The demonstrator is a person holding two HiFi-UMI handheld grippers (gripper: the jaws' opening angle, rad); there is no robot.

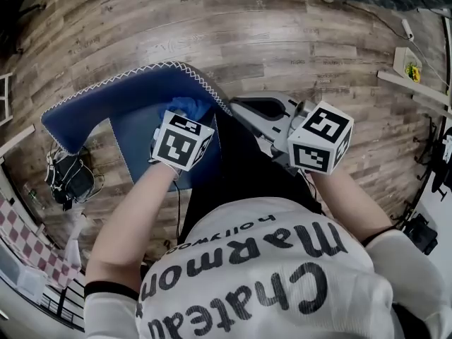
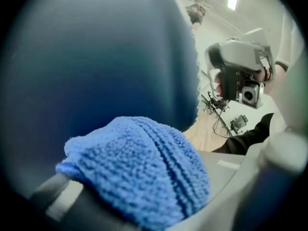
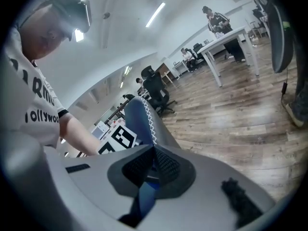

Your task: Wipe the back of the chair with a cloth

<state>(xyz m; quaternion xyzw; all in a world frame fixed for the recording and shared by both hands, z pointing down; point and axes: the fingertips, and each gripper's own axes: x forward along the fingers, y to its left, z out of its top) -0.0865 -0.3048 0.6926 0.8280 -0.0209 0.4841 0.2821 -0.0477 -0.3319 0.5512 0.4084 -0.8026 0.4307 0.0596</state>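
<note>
There's the left gripper [image 2: 154, 189] clenched on the nubbly blue terry cloth [image 2: 139, 167], pressing it onto the smooth dark-blue chair back with white zigzag stitching [image 1: 120, 97]. The right gripper [image 3: 154, 165] is clamped on that back's edge. Underneath runs a streaky brown wood-plank floor [image 1: 247, 41], and farther off stand a white desk [image 3: 226, 38] and black office chairs [image 3: 156, 88].

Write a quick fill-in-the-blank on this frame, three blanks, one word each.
1. The left tool holds a ___ cloth against the chair back.
2. The chair back's edge carries ___ zigzag stitching.
3. The floor is laid in ___ planks.
Missing words: blue; white; wood.
</note>
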